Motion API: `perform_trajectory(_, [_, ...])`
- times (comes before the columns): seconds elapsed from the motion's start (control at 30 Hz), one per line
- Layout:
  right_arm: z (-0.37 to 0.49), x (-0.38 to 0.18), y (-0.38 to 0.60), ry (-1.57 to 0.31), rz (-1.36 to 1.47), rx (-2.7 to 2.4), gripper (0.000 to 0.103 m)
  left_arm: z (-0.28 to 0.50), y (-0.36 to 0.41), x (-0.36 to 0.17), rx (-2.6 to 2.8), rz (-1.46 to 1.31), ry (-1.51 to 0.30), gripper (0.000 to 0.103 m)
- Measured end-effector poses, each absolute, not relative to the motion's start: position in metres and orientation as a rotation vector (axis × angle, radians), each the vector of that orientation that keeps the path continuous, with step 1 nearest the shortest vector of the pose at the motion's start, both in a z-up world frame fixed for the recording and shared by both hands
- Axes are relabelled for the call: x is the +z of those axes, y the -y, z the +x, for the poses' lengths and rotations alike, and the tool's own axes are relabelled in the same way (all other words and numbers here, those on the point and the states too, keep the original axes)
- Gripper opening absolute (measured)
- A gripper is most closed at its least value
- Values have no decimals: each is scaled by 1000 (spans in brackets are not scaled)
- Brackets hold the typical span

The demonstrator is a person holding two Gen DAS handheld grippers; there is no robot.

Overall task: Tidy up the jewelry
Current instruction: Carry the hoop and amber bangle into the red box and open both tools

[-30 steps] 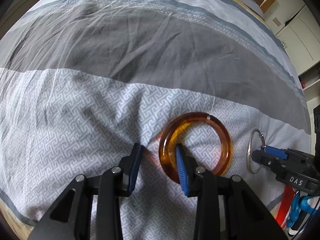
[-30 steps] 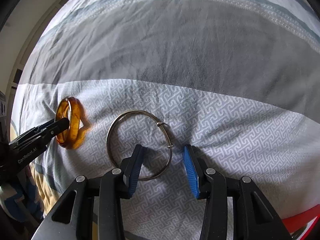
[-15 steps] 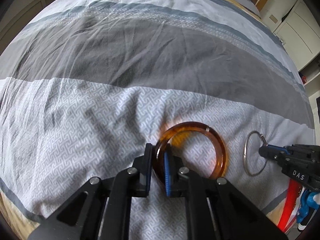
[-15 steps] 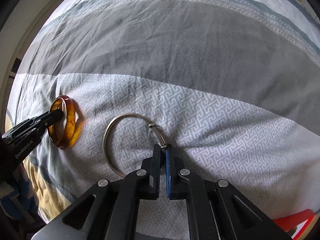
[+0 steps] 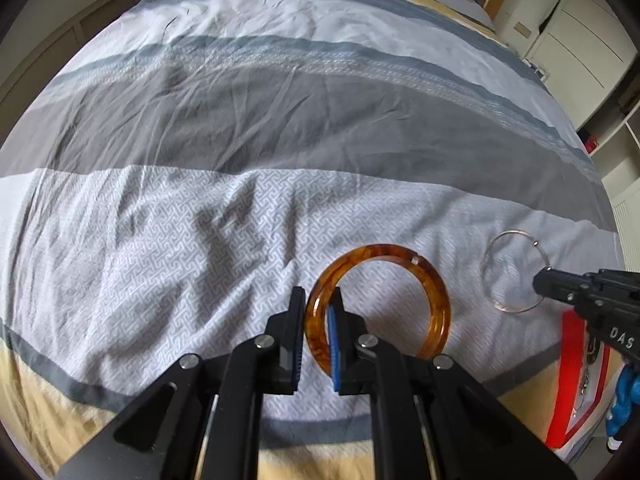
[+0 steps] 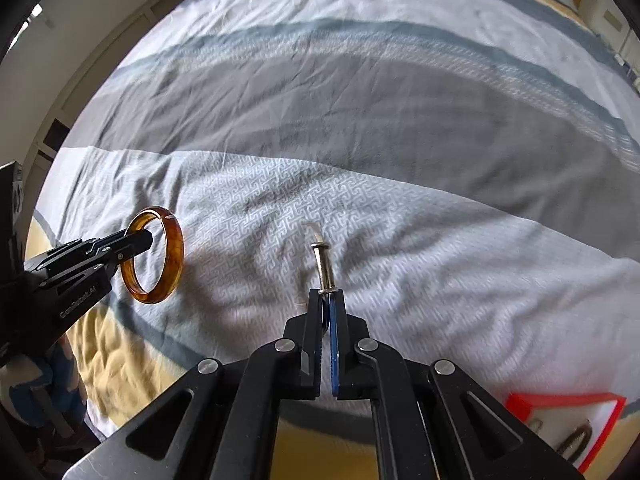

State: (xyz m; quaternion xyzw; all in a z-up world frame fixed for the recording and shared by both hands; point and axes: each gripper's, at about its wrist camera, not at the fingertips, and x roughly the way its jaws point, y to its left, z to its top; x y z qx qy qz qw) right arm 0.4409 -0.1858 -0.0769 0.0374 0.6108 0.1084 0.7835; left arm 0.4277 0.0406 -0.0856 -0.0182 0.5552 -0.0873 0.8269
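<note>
Now both tongs are closed on jewelry where a second ago they stood wide over it. On the left, the left tongs (image 5: 316, 316) pinch the rim of the amber bangle (image 5: 434, 300), and the right tongs (image 6: 327, 300) clamp the thin silver bangle (image 6: 322, 266); both pieces have come up off the striped bed (image 5: 240, 120). Both pickups look done, so carrying likely follows, perhaps toward the red-edged box (image 6: 560, 398) at the bed's near edge.
</note>
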Motion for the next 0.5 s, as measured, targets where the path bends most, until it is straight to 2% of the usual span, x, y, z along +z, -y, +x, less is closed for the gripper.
perform_trajectory(0.27, [396,-43,246,-1257,150,175,3,405,-6,-61,-251,17,-1151,9])
perform_trajectory(0.5, [344,-18,307,-1217,209,85,3,386,57,-46,-372,69,-1133,9])
